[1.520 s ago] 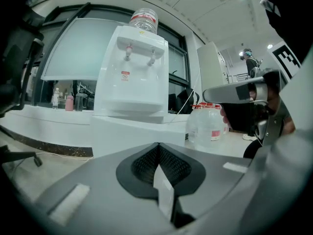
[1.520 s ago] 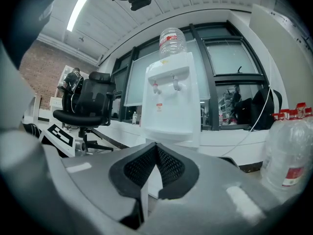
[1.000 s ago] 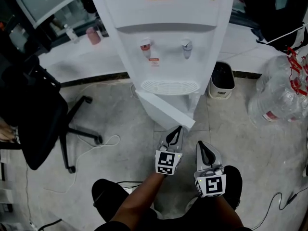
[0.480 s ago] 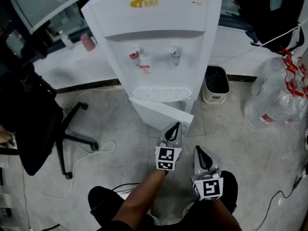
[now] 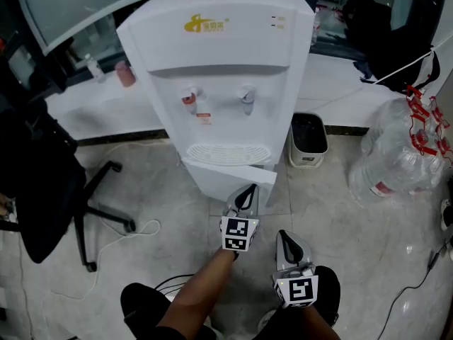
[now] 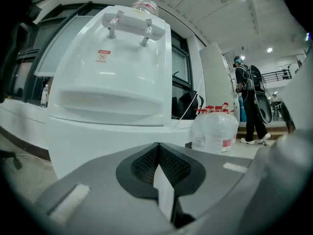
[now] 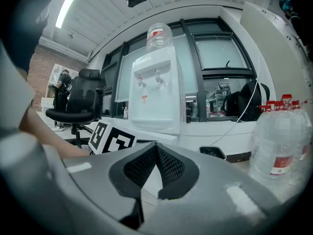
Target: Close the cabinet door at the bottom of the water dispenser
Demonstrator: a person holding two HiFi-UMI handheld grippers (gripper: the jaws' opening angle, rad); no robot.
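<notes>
- My left claw (image 5: 245,195), jaws together and empty, sits just before the cabinet door (image 5: 228,178), slightly ajar at the water dispenser (image 5: 219,62) base.
- My right claw (image 5: 282,239), also closed, hangs further back.
- Tiled floor (image 5: 340,218); office chair (image 5: 42,183) leftward.

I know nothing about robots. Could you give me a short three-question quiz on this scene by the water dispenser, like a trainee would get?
1. Multiple choice: which gripper has its tip at the cabinet door at the bottom of the water dispenser?
A) left gripper
B) right gripper
C) neither
2. True or false: both grippers have their jaws wide apart.
3. Fill in: in the head view, the small black bin stands on the floor to the dispenser's ____.

Key: 1 A. 2 False; both pairs of jaws are together, with nothing between them. 3 right.
</notes>
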